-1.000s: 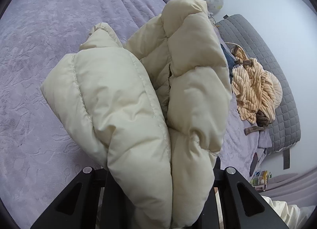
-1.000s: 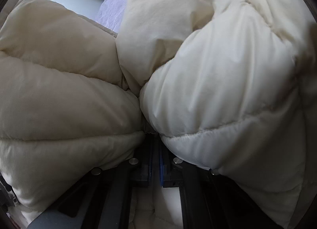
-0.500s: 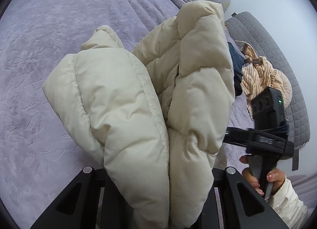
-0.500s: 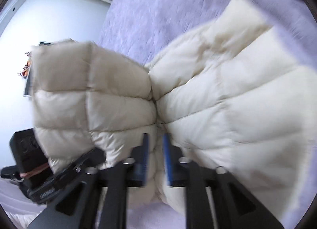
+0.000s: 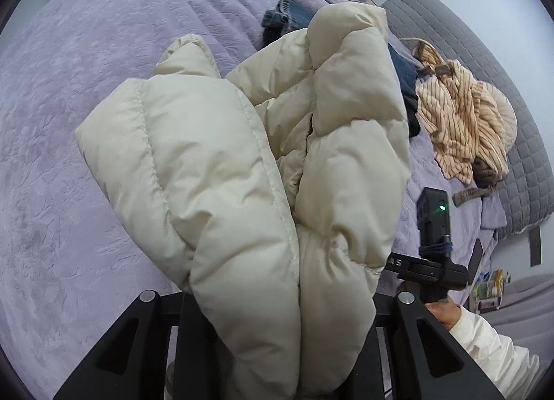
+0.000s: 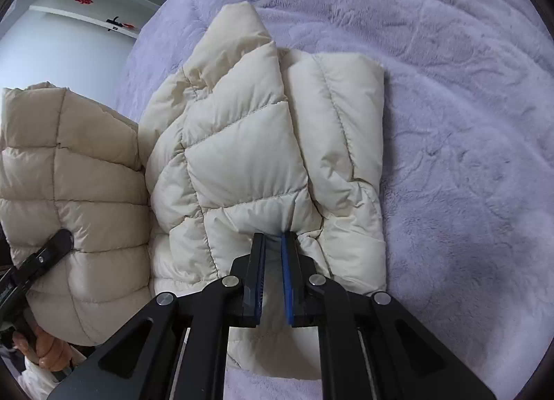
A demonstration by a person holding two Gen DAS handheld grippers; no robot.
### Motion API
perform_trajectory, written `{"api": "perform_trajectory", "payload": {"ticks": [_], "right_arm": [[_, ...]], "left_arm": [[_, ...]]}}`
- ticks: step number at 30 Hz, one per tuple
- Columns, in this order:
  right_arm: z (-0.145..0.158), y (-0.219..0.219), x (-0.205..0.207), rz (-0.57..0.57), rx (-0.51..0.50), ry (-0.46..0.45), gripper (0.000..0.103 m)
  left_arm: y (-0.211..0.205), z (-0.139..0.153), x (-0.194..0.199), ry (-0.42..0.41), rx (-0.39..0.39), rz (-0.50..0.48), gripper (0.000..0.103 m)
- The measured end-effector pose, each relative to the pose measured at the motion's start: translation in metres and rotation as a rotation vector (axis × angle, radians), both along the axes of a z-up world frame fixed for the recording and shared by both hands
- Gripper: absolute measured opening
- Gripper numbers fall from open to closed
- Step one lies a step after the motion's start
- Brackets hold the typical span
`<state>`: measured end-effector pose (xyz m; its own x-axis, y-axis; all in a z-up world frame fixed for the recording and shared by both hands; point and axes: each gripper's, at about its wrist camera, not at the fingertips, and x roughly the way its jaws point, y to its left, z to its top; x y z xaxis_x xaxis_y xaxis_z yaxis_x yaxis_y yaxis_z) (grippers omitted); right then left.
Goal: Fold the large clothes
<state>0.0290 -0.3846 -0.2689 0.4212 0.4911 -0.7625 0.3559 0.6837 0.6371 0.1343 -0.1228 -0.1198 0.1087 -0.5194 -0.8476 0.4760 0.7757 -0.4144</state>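
Left tool (image 5: pixel 277 324) clamps the bunched cream puffer jacket (image 6: pixel 263 157) above the purple bed (image 6: pixel 467 123); right tool (image 6: pixel 273 254), jaws just narrowing, nips its quilting. Slippery padding could slide free, undoing the fold.

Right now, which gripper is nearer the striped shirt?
Right. The right gripper, jaws just closing on the jacket, is on the side of the striped shirt; the left gripper, jaws just opening with the jacket between them, sits farther back.
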Motion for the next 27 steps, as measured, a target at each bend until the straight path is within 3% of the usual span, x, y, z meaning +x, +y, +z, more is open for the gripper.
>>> {"api": "perform_trajectory", "payload": {"ticks": [2,3,8,10,14,19,22,24,26,27], "right_arm": [[-0.013,-0.004,0.002,-0.001,0.044,-0.01,0.01],[-0.017,-0.006,0.003,-0.001,0.061,-0.012,0.009],[-0.039,-0.014,0.007,-0.013,0.148,-0.027,0.006],[-0.044,-0.019,0.006,-0.017,0.171,-0.035,0.006],[-0.049,-0.031,-0.001,-0.019,0.205,-0.052,0.006],[-0.046,-0.057,-0.011,-0.078,0.289,-0.047,0.011],[-0.032,-0.087,-0.032,-0.126,0.285,-0.069,0.011],[-0.019,-0.108,-0.042,-0.162,0.262,-0.085,0.022],[-0.005,-0.128,-0.052,-0.206,0.256,-0.12,0.062],[0.002,-0.136,-0.055,-0.223,0.263,-0.147,0.063]], "left_arm": [[-0.017,0.005,-0.007,0.01,-0.031,-0.042,0.06],[-0.026,0.007,-0.01,0.007,-0.042,-0.059,0.063],[-0.062,0.007,-0.019,0.035,-0.134,-0.169,0.064],[-0.072,0.005,-0.022,0.061,-0.193,-0.207,0.075],[-0.091,-0.007,-0.023,0.122,-0.284,-0.236,0.076],[-0.106,-0.023,-0.021,0.116,-0.258,-0.221,0.076],[-0.109,-0.025,-0.022,0.107,-0.246,-0.226,0.076],[-0.113,-0.026,-0.025,0.093,-0.234,-0.233,0.076],[-0.113,-0.029,-0.028,0.081,-0.225,-0.243,0.076],[-0.114,-0.03,-0.029,0.074,-0.219,-0.25,0.076]]}}
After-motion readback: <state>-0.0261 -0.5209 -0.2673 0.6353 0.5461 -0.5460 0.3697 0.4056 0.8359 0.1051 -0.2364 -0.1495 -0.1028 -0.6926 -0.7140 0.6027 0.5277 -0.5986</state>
